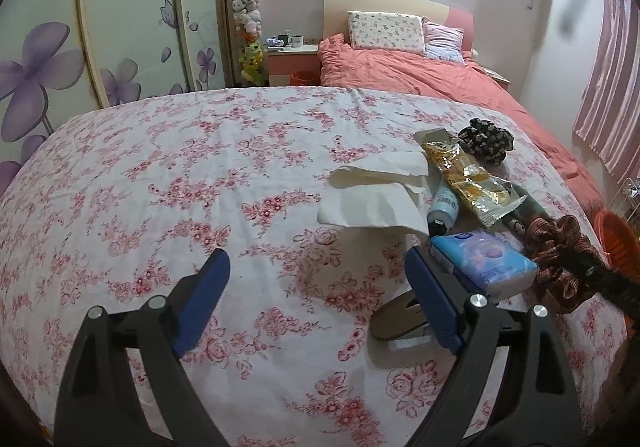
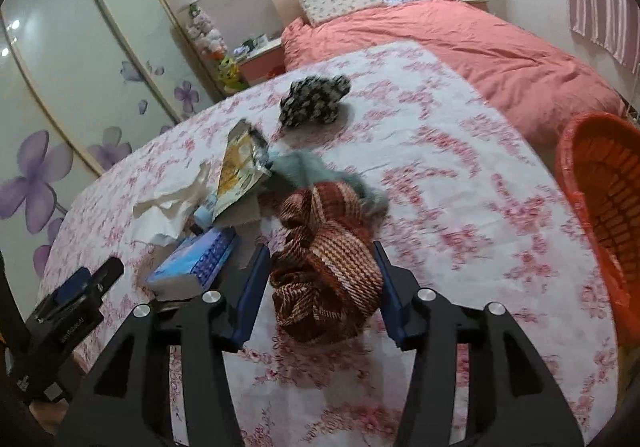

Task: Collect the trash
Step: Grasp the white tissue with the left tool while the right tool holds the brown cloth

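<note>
Both wrist views look low and close across the flowered table [image 1: 160, 187] toward the bed [image 2: 460, 43], sharing the clutter.

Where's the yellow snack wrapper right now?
The yellow snack wrapper lies on the floral cloth, right of the tissue paper, overlapping the small bottle.

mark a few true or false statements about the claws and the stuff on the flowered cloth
1. The right claw brackets the brown scrunchie. True.
2. The left claw grips the blue tissue pack. False: it is open, holding nothing.
3. The yellow wrapper lies partly over the small bottle. True.
4. The orange basket sits in the middle of the flowered cloth. False: it stands at the table's right edge.
5. The black floral scrunchie lies inside the basket. False: it lies on the cloth.
</note>
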A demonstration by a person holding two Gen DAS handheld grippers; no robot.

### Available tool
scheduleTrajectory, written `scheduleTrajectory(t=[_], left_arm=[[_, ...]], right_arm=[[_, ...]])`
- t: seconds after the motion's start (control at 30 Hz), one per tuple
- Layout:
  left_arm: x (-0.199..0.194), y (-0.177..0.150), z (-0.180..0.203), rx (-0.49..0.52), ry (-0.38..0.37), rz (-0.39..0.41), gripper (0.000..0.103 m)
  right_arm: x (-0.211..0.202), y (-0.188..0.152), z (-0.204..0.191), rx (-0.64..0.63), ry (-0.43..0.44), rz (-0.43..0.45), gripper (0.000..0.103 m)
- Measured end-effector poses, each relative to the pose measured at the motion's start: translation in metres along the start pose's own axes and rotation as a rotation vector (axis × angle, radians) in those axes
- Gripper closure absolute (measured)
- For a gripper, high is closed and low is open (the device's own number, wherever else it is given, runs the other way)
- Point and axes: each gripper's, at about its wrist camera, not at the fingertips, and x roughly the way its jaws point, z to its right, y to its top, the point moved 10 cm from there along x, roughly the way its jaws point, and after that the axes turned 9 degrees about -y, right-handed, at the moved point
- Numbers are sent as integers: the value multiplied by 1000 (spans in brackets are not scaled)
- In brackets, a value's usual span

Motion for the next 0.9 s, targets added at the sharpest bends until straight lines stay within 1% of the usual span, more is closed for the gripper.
scheduleTrajectory(t=[0.03,0.07,0.13,0.27,0.43,0.5,0.6,0.8,0.87,0.9], left_arm=[[1,2,1,0,-5,0,16],[2,4,2,-1,-9,3,16],[3,10,5,0,-16,11,16],[16,25,15,-4,-40,9,11],[41,35,30,0,-63,-28,9],[51,37,34,14,-53,-45,9],[68,36,38,41,-19,-75,9],[87,34,39,54,3,-107,9],[93,34,37,56,13,-114,11],[96,34,36,56,17,-122,14]], right_arm=[[4,-3,0,-4,0,-13,70],[4,-6,0,-4,11,-26,82],[-1,-6,3,-1,9,-10,87],[-18,0,15,7,-3,39,88],[-28,9,38,38,-28,73,88],[-29,11,48,51,-37,77,88],[-29,12,61,73,-45,80,88],[-24,13,75,102,-48,72,88],[-22,13,78,106,-46,68,88],[-21,12,79,107,-45,66,88]])
